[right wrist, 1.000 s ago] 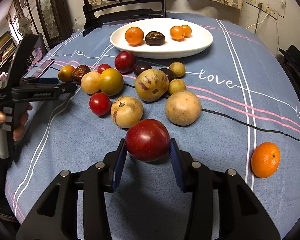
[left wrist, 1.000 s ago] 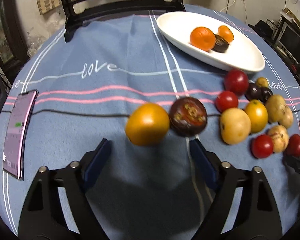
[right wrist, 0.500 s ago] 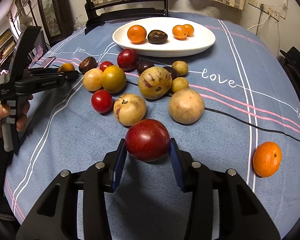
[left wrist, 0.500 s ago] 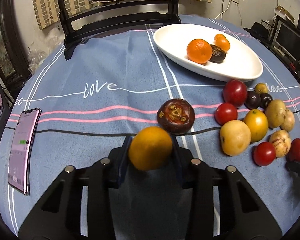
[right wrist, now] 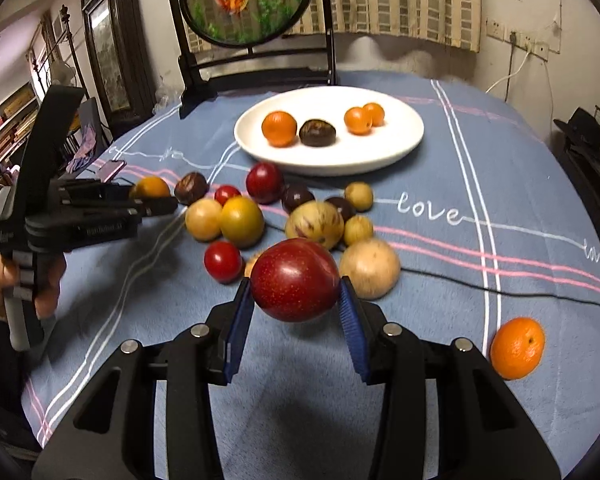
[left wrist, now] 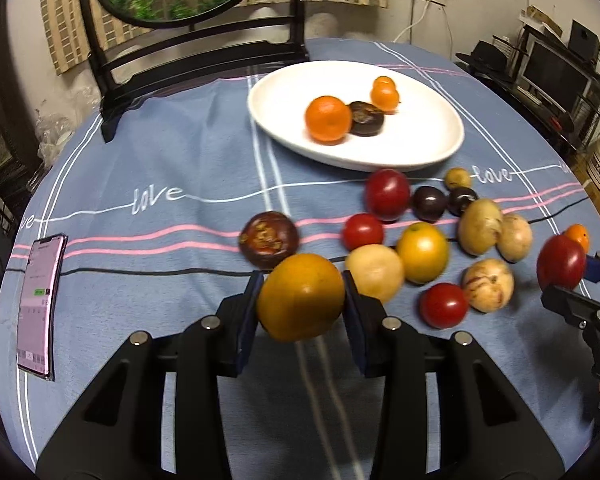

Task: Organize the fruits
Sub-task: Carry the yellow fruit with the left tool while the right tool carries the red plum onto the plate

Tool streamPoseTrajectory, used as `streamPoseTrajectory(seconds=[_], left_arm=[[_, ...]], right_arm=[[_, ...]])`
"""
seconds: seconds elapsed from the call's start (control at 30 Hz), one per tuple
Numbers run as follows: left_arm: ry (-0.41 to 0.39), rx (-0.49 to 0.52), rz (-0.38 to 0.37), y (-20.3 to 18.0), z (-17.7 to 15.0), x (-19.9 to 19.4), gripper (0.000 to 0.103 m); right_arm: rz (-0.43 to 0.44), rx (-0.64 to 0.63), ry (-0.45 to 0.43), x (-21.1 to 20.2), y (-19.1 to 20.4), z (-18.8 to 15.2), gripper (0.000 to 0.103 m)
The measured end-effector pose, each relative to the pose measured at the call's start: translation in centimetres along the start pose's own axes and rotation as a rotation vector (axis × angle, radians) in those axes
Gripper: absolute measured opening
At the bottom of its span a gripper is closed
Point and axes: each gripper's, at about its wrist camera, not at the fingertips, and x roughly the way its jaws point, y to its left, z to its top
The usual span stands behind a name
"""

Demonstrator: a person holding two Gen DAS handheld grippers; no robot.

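Sitting clamped in the left hand-held gripper [left wrist: 301, 300]: yellow-orange fruit [left wrist: 300, 296].

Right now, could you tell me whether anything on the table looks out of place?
One orange sits alone near the table's right edge, apart from the fruit cluster; a phone lies among the fruit-sorting area at the left edge.

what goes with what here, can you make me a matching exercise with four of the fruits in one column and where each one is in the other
Column 1
1. yellow-orange fruit
2. red plum
3. lone mandarin
4. dark mangosteen

Column 2
a. on the white plate
b. between the right gripper fingers
c. on the tablecloth, apart from the pile
d. between the left gripper fingers

Pairs: 1-d, 2-b, 3-c, 4-a
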Motion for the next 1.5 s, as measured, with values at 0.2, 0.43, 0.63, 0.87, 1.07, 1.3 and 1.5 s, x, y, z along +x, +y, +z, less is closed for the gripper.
streamPoseTrajectory(seconds=[0.2, 0.43, 0.63, 0.87, 1.07, 1.3, 1.5], left_arm=[[0.014, -0.005, -0.009, -1.0, 0.8, 0.3, 0.039], [0.007, -0.002, -0.043, -2.3, 2.4, 0.2, 0.039], [0.005, 0.006, -0.056, -3.4, 4.3, 0.4, 0.039], [-0.034, -0.018, -0.049, -3.9, 7.5, 1.2, 0.039], [-0.014, -0.035, -0.032, -3.6, 9.2, 4.1, 0.039], [0.015, -0.068, -0.015, -3.1, 10.2, 7.0, 0.039], [0.019, -0.079, -0.010, -2.8, 10.5, 8.2, 0.038]], right_arm=[[-0.036, -0.012, -0.009, 0.2, 0.9, 1.6, 0.044], [-0.071, -0.056, -0.018, 0.3, 1.3, 4.7, 0.044], [-0.079, -0.052, -0.064, 0.4, 1.2, 6.7, 0.044], [-0.083, -0.020, -0.078, 2.1, 0.4, 8.8, 0.044], [-0.121, -0.017, -0.053, 4.7, -0.8, 10.1, 0.044], [-0.136, 0.011, -0.030, 7.6, -2.0, 10.2, 0.044], [-0.156, 0.019, -0.050, 8.8, -2.6, 10.2, 0.044]])
